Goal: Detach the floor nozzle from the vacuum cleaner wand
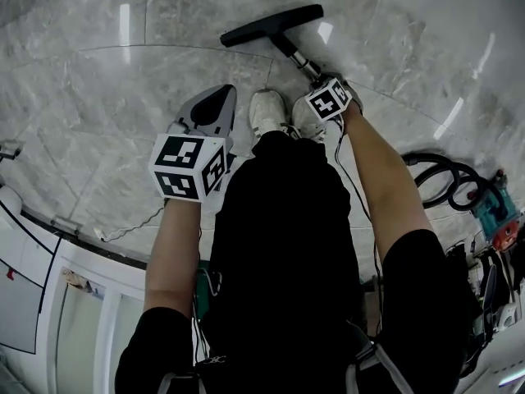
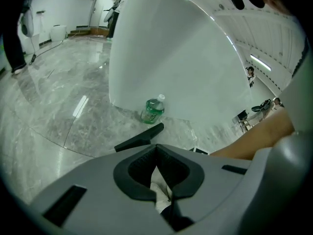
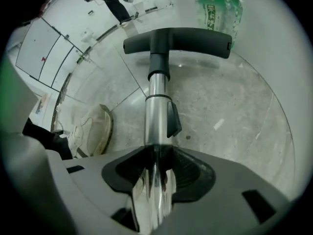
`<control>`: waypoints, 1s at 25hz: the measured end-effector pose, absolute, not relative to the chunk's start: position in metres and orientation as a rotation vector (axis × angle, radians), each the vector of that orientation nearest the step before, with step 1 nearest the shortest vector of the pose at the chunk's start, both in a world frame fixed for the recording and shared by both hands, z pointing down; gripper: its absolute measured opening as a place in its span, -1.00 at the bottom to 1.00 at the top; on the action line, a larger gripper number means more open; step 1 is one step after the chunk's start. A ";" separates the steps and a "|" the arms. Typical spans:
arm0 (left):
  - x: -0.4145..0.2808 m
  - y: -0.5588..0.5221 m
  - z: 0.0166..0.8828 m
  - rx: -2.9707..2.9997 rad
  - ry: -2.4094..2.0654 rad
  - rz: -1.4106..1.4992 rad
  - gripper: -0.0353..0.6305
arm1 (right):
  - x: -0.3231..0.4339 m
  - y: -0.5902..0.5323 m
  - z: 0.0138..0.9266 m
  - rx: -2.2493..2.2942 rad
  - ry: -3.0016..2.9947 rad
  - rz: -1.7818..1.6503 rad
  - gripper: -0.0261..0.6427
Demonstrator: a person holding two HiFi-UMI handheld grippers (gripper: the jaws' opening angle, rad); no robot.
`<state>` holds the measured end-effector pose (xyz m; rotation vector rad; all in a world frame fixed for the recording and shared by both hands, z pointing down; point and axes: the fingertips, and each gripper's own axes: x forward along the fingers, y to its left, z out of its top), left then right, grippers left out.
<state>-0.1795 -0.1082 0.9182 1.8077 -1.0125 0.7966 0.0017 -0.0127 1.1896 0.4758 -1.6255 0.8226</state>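
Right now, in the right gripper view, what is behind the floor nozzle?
A green-labelled plastic bottle stands on the floor just beyond the floor nozzle. The nozzle's bar covers the bottle's nearest part, so that end cannot be seen.

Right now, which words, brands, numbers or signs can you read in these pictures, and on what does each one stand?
Green bottle label: white print, too blurred to read.
Marker cubes: black and white square patterns only, no letters or numbers.
Teal machine: any print is too small to read.
No other text is visible.
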 end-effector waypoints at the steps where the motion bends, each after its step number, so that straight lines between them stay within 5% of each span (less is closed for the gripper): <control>1: -0.172 -0.109 0.915 1.818 -0.994 0.793 -0.88 | 0.002 -0.015 1.177 0.473 -1.642 0.826 -0.42; 6: -0.122 -0.094 0.873 1.814 -0.854 0.682 -0.87 | 0.004 -0.025 1.071 0.489 -1.793 0.772 -0.42; 7: -0.114 -0.092 0.862 1.808 -0.846 0.663 -0.78 | 0.005 -0.027 1.048 0.498 -1.813 0.764 -0.42; 9: -0.099 -0.090 0.843 1.794 -0.833 0.630 -0.18 | 0.011 -0.032 1.008 0.520 -1.849 0.760 -0.42; 10: -0.092 -0.090 0.835 1.787 -0.826 0.614 -0.14 | 0.014 -0.035 0.989 0.530 -1.867 0.760 -0.42; 25: -0.056 -0.159 0.732 1.880 -0.876 0.256 -0.08 | -0.027 -0.018 0.803 0.357 -2.221 0.810 -0.42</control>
